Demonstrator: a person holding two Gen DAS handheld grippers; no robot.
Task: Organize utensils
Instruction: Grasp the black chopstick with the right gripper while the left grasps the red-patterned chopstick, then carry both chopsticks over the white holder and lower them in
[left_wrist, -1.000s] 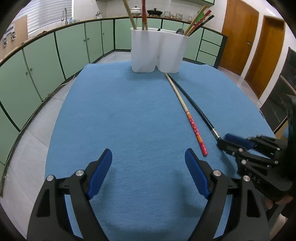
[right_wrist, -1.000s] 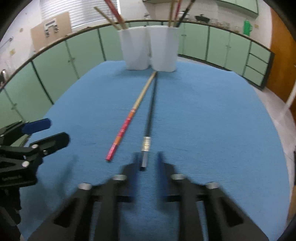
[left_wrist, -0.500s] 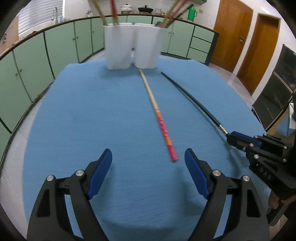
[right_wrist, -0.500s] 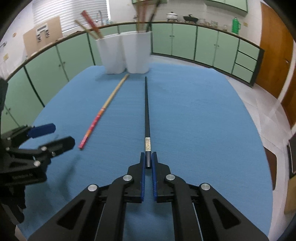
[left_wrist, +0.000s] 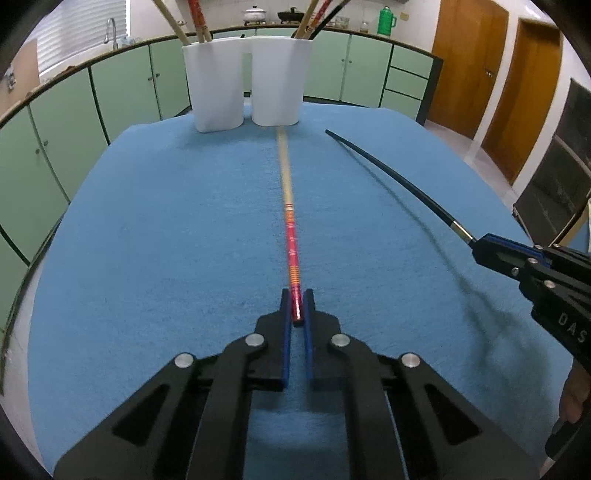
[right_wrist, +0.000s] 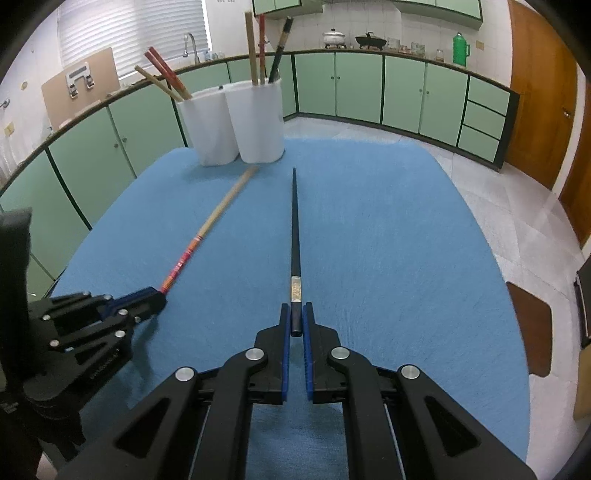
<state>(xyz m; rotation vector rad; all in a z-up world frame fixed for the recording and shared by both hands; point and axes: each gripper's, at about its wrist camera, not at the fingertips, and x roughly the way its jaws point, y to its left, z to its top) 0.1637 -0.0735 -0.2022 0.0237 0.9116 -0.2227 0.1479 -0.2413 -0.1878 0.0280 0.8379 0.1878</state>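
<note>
1. A kitchen room with pale green cabinets (right_wrist: 354, 88) along the walls, wooden doors (left_wrist: 465, 59) at the right, and pots and a green flask (right_wrist: 461, 48) on the far counter.
2. A worktop covered in a blue cloth (left_wrist: 166, 240) fills the middle of both views.
3. At the far end of the worktop stands a white twin-cup utensil holder (left_wrist: 243, 81), its two cups touching. Several chopsticks stand upright or tilted in each cup.
4. The left gripper (left_wrist: 297, 306) points down and forward along the cloth. Its jaws have just been closing and now pinch the red near end of a red-and-tan chopstick (left_wrist: 290, 229). That chopstick lies flat on the cloth, its tan far tip just short of the holder's right cup.
5. The right gripper (right_wrist: 296, 317) is closed on the near end of a black chopstick (right_wrist: 294, 229), which has a silver band close to the jaws. In the left wrist view the black chopstick casts a separate shadow on the cloth, so it is raised off the surface; its pointed tip aims toward the holder without touching it.
6. The two chopsticks lie apart, the black one to the right of the red-and-tan one.
</note>
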